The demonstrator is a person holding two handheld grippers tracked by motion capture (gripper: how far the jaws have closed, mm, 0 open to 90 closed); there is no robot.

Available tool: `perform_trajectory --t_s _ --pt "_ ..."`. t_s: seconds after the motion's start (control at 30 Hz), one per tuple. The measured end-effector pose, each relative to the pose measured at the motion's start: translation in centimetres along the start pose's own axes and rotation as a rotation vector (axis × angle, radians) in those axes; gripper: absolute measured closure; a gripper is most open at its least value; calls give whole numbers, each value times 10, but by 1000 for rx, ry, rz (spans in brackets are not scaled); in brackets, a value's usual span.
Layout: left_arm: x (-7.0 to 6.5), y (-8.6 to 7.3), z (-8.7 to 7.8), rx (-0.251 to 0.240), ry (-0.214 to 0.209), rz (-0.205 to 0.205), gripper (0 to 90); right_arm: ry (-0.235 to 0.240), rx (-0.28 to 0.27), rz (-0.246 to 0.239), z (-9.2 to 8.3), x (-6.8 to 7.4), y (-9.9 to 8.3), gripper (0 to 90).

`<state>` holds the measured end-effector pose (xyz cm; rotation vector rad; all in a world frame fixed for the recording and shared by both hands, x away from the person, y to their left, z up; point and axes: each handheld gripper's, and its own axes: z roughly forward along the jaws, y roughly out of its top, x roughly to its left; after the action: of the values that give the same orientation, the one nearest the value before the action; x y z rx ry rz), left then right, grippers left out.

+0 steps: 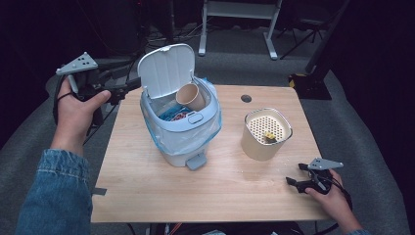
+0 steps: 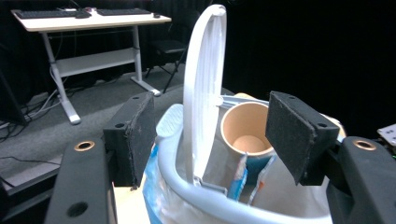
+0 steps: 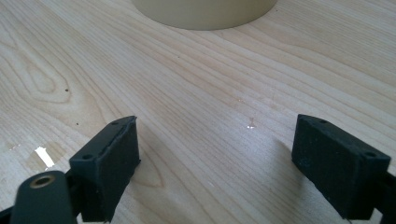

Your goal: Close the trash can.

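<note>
Holding our left claw (image 1: pixel 128 88) open and empty, we hover left of the bin (image 1: pixel 180 128), whose raised lid (image 1: pixel 165 70) stands beside a paper cup (image 1: pixel 191 96). Our right claw (image 1: pixel 292 181) rests open on the surface (image 1: pixel 147 186), near right.

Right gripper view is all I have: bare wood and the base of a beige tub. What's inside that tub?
Observer: The beige tub has a perforated insert with a small yellow piece lying on it.
Operator: Where's the left claw?
Observer: The left claw is off the table's left edge, open and empty, pointing at a white bin.
Operator: Is the bin shut?
Observer: No, its lid stands up, and a paper cup leans inside on some wrappers.
</note>
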<state>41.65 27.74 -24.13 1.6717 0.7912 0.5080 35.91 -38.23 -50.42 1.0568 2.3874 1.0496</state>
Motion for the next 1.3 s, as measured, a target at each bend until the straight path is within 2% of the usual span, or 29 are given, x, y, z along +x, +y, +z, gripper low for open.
perform_trajectory --t_s 0.1,0.27,0.37,0.43,0.6,0.7,0.93,1.03,1.17,1.23,1.3 --pt "1 2 8 0 7 4 338 -1 0 0 0 0 0 149" --pt "-3 5 18 -14 -24 -5 351 0 0 0 0 0 0 150" --pt "-7 6 21 -7 -46 1 366 -1 0 -1 0 0 0 150" --pt "-10 6 20 -1 -45 15 361 0 0 0 0 0 0 150" --pt "-22 5 14 3 -121 27 389 0 -1 -3 0 0 0 162" --pt "-31 3 14 17 -184 27 401 10 -6 -11 -1 1 0 187" --pt "-55 -9 23 78 -294 18 435 11 -6 -11 -1 1 0 186" --pt "-61 -11 28 107 -307 31 443 15 -6 -15 -1 0 0 187" --pt "-67 -14 34 132 -337 22 471 18 -6 -18 -1 0 0 188" --pt "-70 -15 37 140 -346 9 480 20 -7 -22 -1 0 0 191" --pt "-71 -15 42 149 -338 -11 497 24 -6 -25 -1 0 0 192"
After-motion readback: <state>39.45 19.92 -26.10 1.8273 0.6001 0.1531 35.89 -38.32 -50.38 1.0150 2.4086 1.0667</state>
